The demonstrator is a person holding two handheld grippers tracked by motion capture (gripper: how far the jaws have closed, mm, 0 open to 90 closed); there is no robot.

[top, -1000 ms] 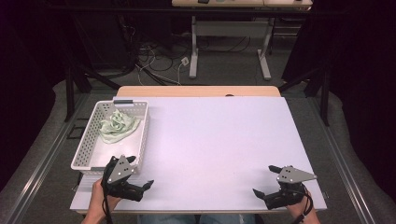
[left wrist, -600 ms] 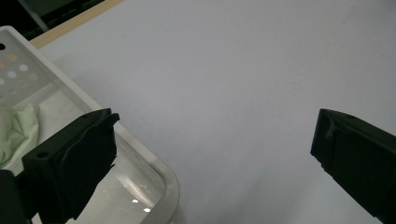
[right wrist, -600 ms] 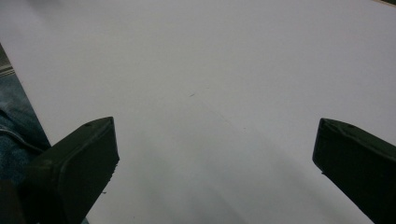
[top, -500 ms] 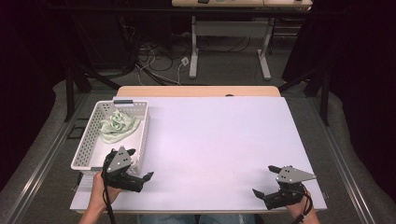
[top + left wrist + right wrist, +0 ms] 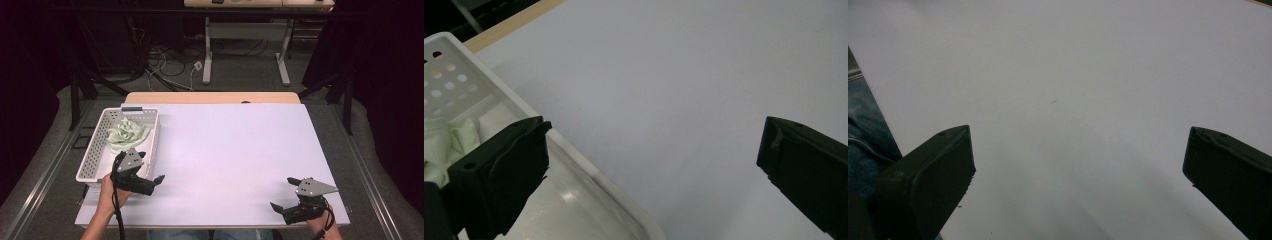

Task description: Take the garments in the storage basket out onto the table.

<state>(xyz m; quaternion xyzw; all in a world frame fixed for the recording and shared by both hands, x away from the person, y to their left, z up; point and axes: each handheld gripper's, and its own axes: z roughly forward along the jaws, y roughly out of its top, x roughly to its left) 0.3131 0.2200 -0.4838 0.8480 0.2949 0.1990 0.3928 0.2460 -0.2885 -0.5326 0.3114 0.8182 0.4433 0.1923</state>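
Green cloth [image 5: 126, 134] (in basket [image 5: 92, 165]) lies just beyond left gripper [image 5: 150, 176].

Both hand-held grippers, left [image 5: 150, 176] and right [image 5: 286, 194], apparently gape wide open.

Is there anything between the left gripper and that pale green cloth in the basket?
Only the white basket's near wall. The left gripper, jaws open, sits at the basket's near right corner, one jaw over the rim. The crumpled green cloth lies uncovered farther back inside, so a reach over the rim looks clear.
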